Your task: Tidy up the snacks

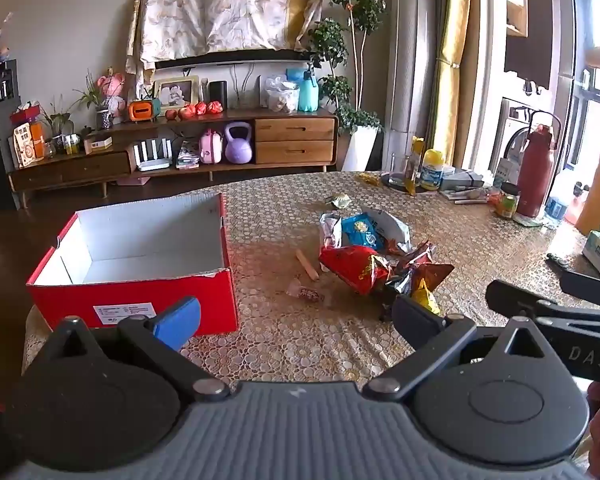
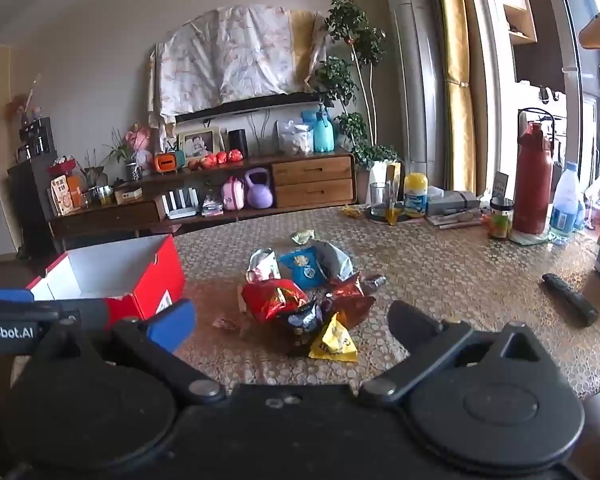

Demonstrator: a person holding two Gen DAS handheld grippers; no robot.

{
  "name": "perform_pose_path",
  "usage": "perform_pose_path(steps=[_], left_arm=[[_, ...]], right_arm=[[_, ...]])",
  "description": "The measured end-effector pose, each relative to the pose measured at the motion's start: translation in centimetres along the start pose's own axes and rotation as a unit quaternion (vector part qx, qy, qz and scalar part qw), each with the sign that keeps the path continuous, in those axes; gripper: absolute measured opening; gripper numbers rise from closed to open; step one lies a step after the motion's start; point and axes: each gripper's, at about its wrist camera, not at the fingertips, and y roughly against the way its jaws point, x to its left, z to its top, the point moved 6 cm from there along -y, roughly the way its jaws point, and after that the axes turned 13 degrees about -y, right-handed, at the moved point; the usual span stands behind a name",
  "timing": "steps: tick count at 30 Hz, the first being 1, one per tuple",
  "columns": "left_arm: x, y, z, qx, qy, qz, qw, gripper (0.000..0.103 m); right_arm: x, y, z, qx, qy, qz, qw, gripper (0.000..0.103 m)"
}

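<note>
- Left wrist view: my left gripper (image 1: 296, 316) hangs over the near edge of the table (image 1: 480, 236), jaws spread wide, nothing between them.
- The red box (image 1: 140, 300) sits right in front of its blue finger pad (image 1: 179, 322), lid off, white inside, nothing in it that I can see.
- The snack pile (image 1: 374, 258) is to the right of the box, apart from it. A red bag lies in front, a blue packet behind it, a yellow one nearest me.
- A loose stick-shaped snack (image 1: 307, 265) and a small wrapped candy (image 1: 309, 293) lie between box and pile.
- Right wrist view: my right gripper (image 2: 292, 326) is also wide open and holding nothing, pointed at the pile, with the yellow packet (image 2: 334, 340) just ahead.
- A black remote (image 2: 570, 300) lies off to the right.
</note>
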Motion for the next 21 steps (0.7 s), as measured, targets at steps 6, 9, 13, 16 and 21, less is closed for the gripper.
perform_pose_path(steps=[6,9,13,16,21], left_arm=[[-0.2,0.0,-0.1,0.012,0.002,0.000,0.9999,0.103],[-0.3,-0.5,0.0,0.017,-0.002,0.000,0.9998,0.103],[-0.1,-0.8,-0.1,0.022,0.012,-0.006,0.9997,0.103],[0.1,-0.8,-0.1,0.023,0.018,-0.008,0.9996,0.103],[0.2,-0.7,0.0,0.019,0.021,-0.013,0.9995,0.103]], right_arm=[[-0.9,-0.7,-0.3,0.031,-0.004,-0.017,0.999,0.103],[-1.7,-0.5,-0.2,0.030,-0.013,-0.014,0.999,0.103],[-1.7,-0.5,-0.3,0.034,-0.012,-0.013,0.999,0.103],[-1.5,-0.5,-0.3,0.034,-0.008,-0.010,0.999,0.103],[-1.0,-0.7,-0.1,0.035,-0.001,-0.006,0.999,0.103]])
